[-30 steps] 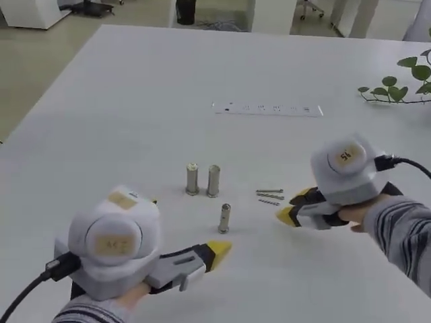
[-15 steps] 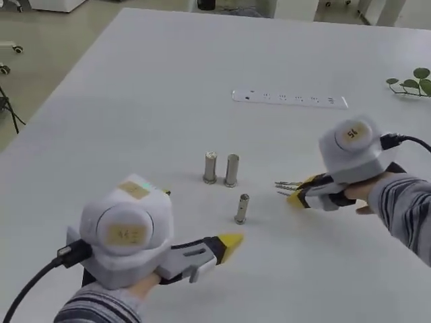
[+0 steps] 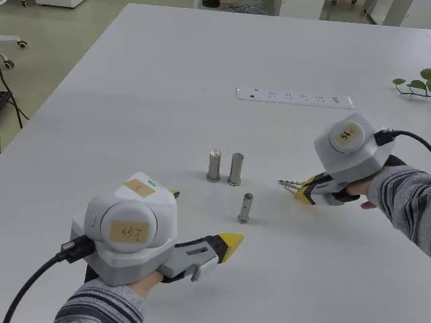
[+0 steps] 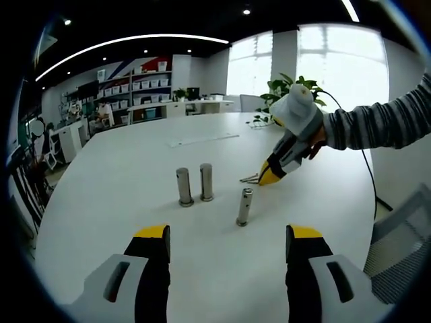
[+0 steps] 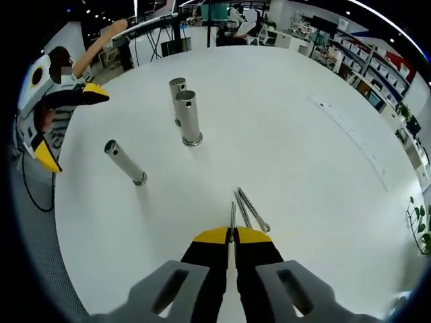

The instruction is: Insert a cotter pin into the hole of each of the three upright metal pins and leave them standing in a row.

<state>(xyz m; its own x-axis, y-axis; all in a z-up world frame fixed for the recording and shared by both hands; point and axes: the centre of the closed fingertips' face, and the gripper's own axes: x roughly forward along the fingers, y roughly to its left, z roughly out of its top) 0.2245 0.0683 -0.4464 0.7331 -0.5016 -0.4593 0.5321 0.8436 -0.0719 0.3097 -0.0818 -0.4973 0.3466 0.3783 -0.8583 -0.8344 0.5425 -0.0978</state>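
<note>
Three upright metal pins stand on the white table: two side by side (image 3: 214,165) (image 3: 236,169) and a third (image 3: 246,207) nearer me. Just right of them lie the cotter pins (image 3: 288,182). My right gripper (image 3: 301,194) has its tips at them. In the right gripper view the right gripper (image 5: 232,234) is shut on one cotter pin (image 5: 232,221), with two more cotter pins (image 5: 250,208) lying beside it. My left gripper (image 3: 203,219) is held low at the front left, open and holding nothing. In the left gripper view the open left gripper (image 4: 227,235) faces the three metal pins (image 4: 244,206).
A white power strip (image 3: 294,98) lies farther back on the table. A green plant (image 3: 414,84) reaches in at the far right edge. Bare table surrounds the metal pins on all sides.
The right gripper has come forward to the cotter pins, and its tips now rest at them. The left gripper has stayed at the front left, open.
</note>
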